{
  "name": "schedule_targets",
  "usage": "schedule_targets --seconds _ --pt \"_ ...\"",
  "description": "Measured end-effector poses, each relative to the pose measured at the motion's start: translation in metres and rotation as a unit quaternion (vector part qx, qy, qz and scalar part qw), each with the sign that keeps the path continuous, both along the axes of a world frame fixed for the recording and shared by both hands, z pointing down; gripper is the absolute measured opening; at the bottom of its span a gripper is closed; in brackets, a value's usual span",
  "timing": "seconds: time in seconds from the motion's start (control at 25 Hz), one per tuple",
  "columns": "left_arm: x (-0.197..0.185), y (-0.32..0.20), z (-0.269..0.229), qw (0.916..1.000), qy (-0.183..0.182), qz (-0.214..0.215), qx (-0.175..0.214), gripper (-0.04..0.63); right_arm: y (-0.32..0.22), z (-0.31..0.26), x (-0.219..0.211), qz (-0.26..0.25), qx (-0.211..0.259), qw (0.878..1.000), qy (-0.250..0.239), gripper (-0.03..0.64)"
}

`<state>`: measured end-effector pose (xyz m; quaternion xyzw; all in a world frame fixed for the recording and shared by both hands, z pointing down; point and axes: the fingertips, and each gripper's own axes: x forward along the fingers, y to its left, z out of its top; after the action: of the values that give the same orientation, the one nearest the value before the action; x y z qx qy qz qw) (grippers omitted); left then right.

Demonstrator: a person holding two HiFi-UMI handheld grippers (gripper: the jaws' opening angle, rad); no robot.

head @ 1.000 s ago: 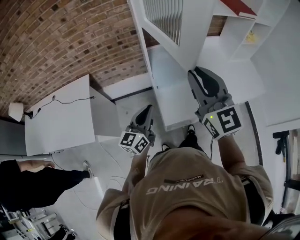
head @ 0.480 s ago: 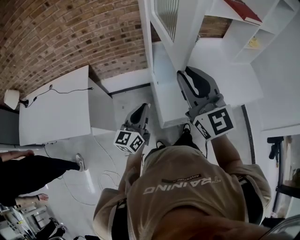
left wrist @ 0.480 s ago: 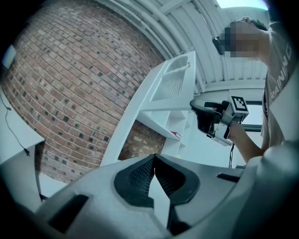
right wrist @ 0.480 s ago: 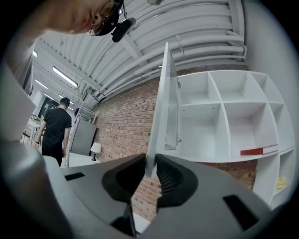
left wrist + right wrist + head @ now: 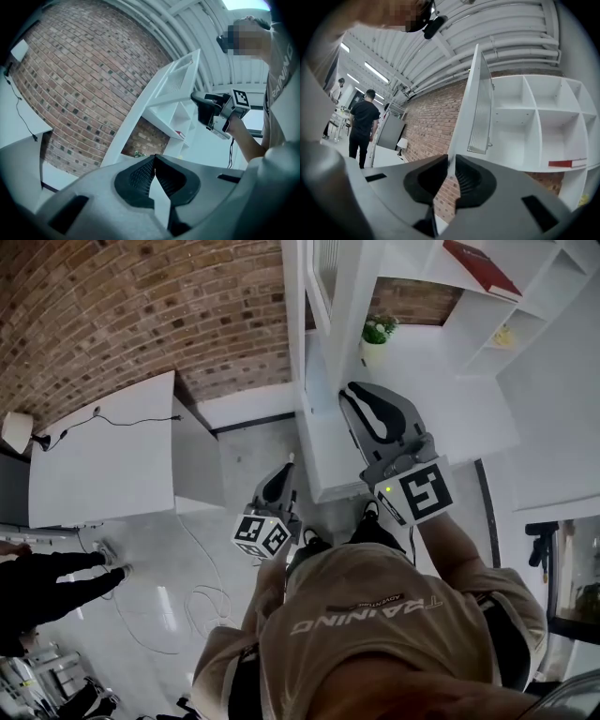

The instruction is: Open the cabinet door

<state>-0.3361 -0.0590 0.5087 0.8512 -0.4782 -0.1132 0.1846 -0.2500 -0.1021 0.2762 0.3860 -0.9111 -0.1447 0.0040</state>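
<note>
The right claw (image 5: pixel 451 160) has its jaws nearly together. They have just been closing, and the white free edge of the cabinet door (image 5: pixel 460 129) rises straight out of the narrow gap at their tips. I read this as a tip pinch on that edge, not a deep bite, because further back between the pads only brick shows. The left claw (image 5: pixel 154 158) sits lower and off to the side. Its tips meet on nothing and it takes no part.

The door stands swung out from the front of the white shelf unit (image 5: pixel 537 136), and the right gripper view sees it almost edge-on. Beyond it are open compartments, a red book (image 5: pixel 562 163) and a small plant (image 5: pixel 377 332), with the brick wall (image 5: pixel 141 315) to the left.

The door looks like a stiff painted frame around a ribbed glass pane (image 5: pixel 480 117). It should be light to swing, but it can only follow the arc of its hinges. The paint is smooth, so a shallow tip hold may slide off, and a fuller bite on the frame would be safer. The hold belongs on the solid free edge, far from the hinges where little force is needed, and never on the glass, which could crack under the pads
</note>
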Motion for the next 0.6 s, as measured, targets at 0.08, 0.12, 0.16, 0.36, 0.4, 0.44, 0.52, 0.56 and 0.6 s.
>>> schedule_targets --seconds 0.08,0.12,0.16,0.36,0.4,0.44,0.52,0.56,0.6 --pt "0.003 0.001 0.001 1.0000 0.000 -0.003 -0.001 0.008 0.002 0.002 0.004 -0.001 0.007 1.000 0.011 0.044" --pt "0.005 0.001 0.001 1.0000 0.000 -0.004 -0.001 0.008 0.002 0.004 0.008 -0.003 0.006 1.000 0.011 0.044" --pt "0.006 0.000 0.001 1.0000 -0.001 -0.006 0.000 0.008 0.002 0.005 0.014 -0.005 0.002 1.000 0.008 0.043" --pt "0.028 -0.003 -0.009 0.9999 -0.015 -0.005 0.007 0.008 -0.009 0.023 0.060 0.010 -0.035 0.999 0.000 0.018" --pt "0.035 -0.005 -0.012 0.9997 -0.021 0.000 0.011 0.008 -0.012 0.027 0.072 0.017 -0.040 0.999 -0.002 0.015" --pt "0.044 -0.008 -0.014 0.9996 -0.026 0.006 0.014 0.008 -0.015 0.031 0.085 0.024 -0.045 0.999 -0.005 0.015" --pt "0.064 -0.015 -0.020 0.9995 -0.025 0.013 0.015 0.008 -0.021 0.042 0.110 0.034 -0.060 0.998 -0.011 0.014" --pt "0.075 -0.016 -0.023 0.9996 -0.015 0.016 0.015 0.008 -0.022 0.047 0.123 0.037 -0.067 0.997 -0.012 0.014" --pt "0.086 -0.017 -0.028 0.9997 -0.001 0.019 0.014 0.008 -0.024 0.050 0.137 0.039 -0.071 0.997 -0.011 0.014"
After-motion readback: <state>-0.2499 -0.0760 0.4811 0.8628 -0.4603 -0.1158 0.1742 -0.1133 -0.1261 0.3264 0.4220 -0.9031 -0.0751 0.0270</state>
